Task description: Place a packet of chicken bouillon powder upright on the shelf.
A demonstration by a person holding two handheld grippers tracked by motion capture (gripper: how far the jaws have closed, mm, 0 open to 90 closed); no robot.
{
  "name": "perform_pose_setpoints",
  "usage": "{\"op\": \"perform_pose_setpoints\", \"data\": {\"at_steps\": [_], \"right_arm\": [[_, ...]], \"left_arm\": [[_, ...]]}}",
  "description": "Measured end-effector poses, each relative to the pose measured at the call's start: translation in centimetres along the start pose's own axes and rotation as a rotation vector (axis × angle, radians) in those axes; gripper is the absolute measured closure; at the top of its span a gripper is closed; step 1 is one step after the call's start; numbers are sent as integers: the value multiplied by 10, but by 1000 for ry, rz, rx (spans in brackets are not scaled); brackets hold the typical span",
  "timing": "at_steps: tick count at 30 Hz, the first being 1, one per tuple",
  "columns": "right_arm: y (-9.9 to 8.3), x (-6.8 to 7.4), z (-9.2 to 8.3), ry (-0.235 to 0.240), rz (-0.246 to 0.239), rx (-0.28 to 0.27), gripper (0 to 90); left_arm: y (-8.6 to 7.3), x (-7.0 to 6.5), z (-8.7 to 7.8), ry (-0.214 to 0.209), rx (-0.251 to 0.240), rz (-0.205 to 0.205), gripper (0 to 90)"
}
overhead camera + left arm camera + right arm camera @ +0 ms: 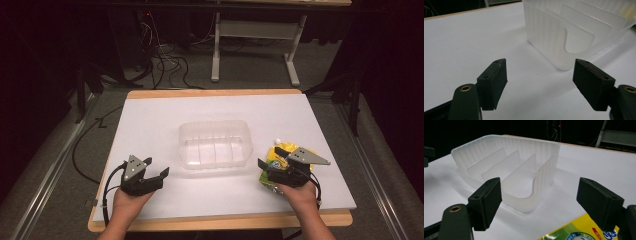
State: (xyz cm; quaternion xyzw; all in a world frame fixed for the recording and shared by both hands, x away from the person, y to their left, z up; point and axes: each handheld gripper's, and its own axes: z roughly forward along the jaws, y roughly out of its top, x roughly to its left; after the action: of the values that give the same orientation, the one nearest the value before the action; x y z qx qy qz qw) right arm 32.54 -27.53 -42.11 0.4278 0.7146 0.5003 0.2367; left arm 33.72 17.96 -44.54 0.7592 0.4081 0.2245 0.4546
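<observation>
Seen from the high view alone: yellow pouch lower right, white cap, under right gripper. Clear divided bin at center, nothing inside. Left gripper, right gripper: jaws spread, gripping nothing.

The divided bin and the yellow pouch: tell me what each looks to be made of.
Divided bin: probably thin moulded plastic, frosted and translucent; the white table shows through its ribbed walls and inner dividers.

Yellow pouch: seemingly flexible plastic film, glossy and printed; it catches the light, lies flat and has a small white cap at its far end. The right gripper covers much of it.
</observation>
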Motion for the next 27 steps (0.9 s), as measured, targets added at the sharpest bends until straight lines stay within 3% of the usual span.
{"op": "perform_pose_setpoints", "data": {"at_steps": [16,21,27], "right_arm": [[-5,-12,-6,-5,13,-2,256],[-6,-18,-9,-22,19,-3,277],[-9,-29,-13,-53,39,11,296]], "left_arm": [[-1,0,1,9,-7,-15,280],[-1,4,2,-3,-11,-58,293],[0,6,0,5,-15,-69,351]]}}
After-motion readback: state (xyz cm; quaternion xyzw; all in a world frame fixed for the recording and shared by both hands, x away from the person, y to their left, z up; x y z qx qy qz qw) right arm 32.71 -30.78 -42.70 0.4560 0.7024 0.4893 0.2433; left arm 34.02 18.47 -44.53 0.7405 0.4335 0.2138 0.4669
